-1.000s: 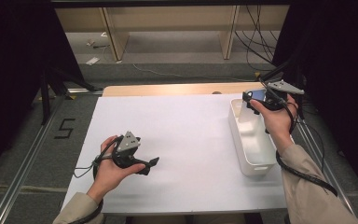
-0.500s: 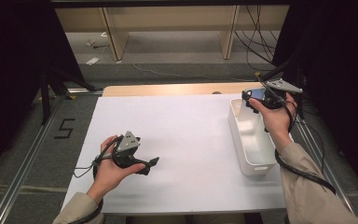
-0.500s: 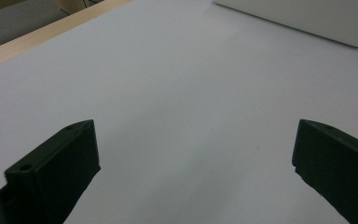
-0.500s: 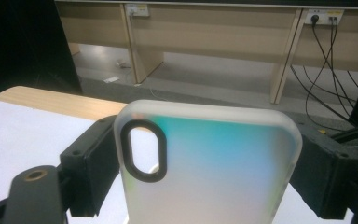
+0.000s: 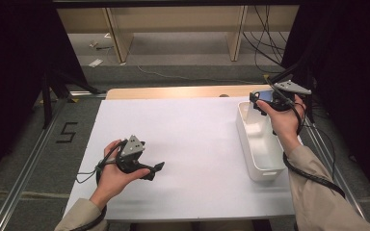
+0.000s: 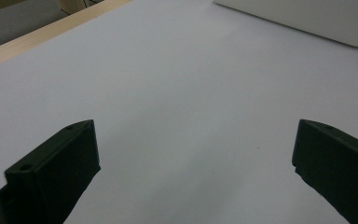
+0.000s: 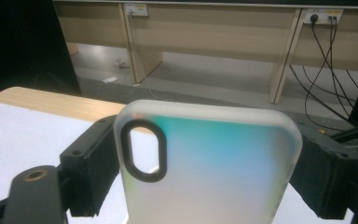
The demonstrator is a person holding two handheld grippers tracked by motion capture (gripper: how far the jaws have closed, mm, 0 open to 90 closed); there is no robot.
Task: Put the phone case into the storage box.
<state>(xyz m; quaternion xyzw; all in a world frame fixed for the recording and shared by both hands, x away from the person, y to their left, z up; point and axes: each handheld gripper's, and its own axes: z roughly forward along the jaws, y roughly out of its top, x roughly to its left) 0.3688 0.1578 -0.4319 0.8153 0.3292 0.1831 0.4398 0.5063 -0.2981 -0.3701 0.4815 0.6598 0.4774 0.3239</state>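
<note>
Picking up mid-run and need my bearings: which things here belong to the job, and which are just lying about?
In the job:
- phone case, clamped in the right gripper
- white bin, under that gripper
- left gripper, jaws open, nothing between them

Lying about:
- paper scraps on the floor
- cables at the wall sockets

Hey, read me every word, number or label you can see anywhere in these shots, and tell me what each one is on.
"5": marked in black on the grey floor left of the table, high view.
Phone case, white bin, both grippers: no readable text.
</note>
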